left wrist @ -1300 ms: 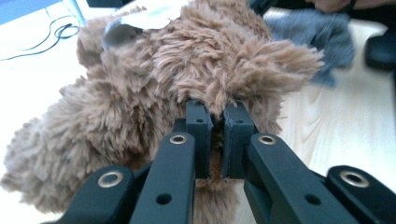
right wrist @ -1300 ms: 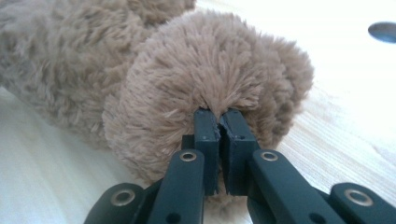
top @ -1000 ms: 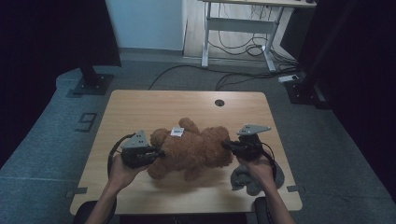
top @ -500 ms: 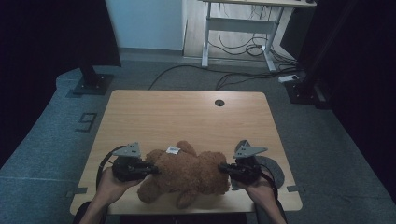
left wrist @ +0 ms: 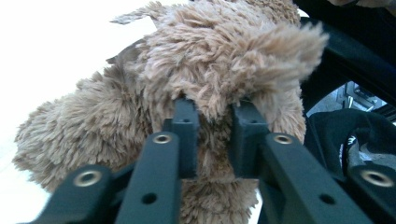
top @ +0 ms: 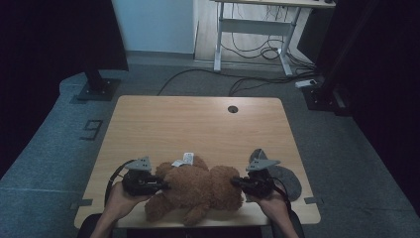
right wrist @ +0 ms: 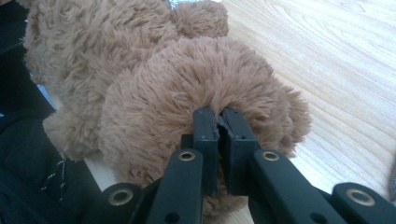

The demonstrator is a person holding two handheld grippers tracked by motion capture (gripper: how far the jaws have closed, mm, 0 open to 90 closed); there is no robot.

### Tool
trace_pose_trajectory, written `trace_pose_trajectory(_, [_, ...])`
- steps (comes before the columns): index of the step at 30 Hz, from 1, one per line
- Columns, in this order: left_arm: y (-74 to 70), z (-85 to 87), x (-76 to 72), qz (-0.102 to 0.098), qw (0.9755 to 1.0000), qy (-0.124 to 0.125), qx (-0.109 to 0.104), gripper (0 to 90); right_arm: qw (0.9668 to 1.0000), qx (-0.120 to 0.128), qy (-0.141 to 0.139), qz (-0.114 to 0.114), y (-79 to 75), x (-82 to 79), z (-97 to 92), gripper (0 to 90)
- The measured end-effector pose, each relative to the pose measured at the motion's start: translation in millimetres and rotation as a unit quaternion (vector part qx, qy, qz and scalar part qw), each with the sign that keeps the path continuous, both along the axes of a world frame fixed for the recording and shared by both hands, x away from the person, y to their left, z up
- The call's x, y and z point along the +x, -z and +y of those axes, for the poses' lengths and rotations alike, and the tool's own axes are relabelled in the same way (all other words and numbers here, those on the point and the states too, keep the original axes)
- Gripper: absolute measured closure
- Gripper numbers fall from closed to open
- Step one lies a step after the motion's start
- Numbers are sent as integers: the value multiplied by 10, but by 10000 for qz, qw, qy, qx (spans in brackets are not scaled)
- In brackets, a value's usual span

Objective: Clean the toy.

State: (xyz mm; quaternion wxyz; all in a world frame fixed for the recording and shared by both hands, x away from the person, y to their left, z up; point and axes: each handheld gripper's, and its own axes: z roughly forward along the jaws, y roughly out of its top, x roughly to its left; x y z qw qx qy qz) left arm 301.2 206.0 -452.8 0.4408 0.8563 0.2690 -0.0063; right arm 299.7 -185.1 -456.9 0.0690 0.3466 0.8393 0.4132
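Left gripper (top: 162,184), held level in the person's left hand (top: 121,198), points toward 3 o'clock in the high view; its jaws have just been opening and now stand a narrow gap apart, with a tuft of the teddy bear's (top: 198,191) plush between them, the fingers (left wrist: 186,135) touching the fur on either side in the left gripper view. Right gripper (top: 236,182), held level in the right hand (top: 272,201), points toward 9 o'clock; in the right gripper view its jaws are pinched almost together on a fold of plush at the bear's rounded end, the fingers (right wrist: 205,133) sunk into the fur. Both forearms enter from 6 o'clock. One brown teddy bear lies on its side between the two grippers, at the near edge of the wooden table (top: 198,124), one limb overhanging that edge. One white tag (top: 184,159) projects from the bear at 12 o'clock. One grey cloth item (top: 289,178) lies just beyond the right gripper, at 3 o'clock. Count: two grippers, one bear, one tag, one grey item, one table.
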Motion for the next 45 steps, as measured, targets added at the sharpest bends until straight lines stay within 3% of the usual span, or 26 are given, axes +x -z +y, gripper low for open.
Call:
trace_pose_trajectory(4, [-42, 17, -13, -312, 9994, -73, 102, 532, 10000, -26, 9, -15, -46, 6, -6, 760])
trace_pose_trajectory(9, [-101, -39, -13, -675, 9971, -141, 334, 298, 9997, -152, 143, -105, -116, 44, -50, 505])
trace_pose_trajectory(13, [-88, -105, 24, -758, 9961, -147, 427, 198, 9989, -229, 278, -297, -148, 81, -130, 360])
trace_pose_trajectory(21, [50, -83, 114, -661, 9971, -178, 319, 205, 9936, -622, 820, -459, -103, 210, -442, 245])
trace_pose_trajectory(24, [116, -69, 140, -643, 9973, -192, 284, 206, 9905, -737, 1106, -364, -20, 276, -593, 216])
trace_pose_trajectory(29, [199, -25, 138, -638, 9977, -207, 24, 209, 9841, -949, 1489, -187, 189, 381, -822, 158])
trace_pose_trajectory(37, [272, 18, 106, -676, 9974, -213, -119, 213, 9715, -1647, 1680, 289, 603, 463, -954, 195])
trace_pose_trajectory(40, [254, 24, 87, -713, 9971, -196, -182, 219, 9720, -1671, 1601, 414, 722, 472, -970, 312])
trace_pose_trajectory(42, [173, 29, 69, -752, 9967, -164, -255, 213, 9737, -1452, 1685, 493, 738, 469, -997, 391])
trace_pose_trajectory(45, [17, 1, 56, -802, 9963, -78, -306, 203, 9742, -1406, 1694, 497, 714, 451, -1012, 621])
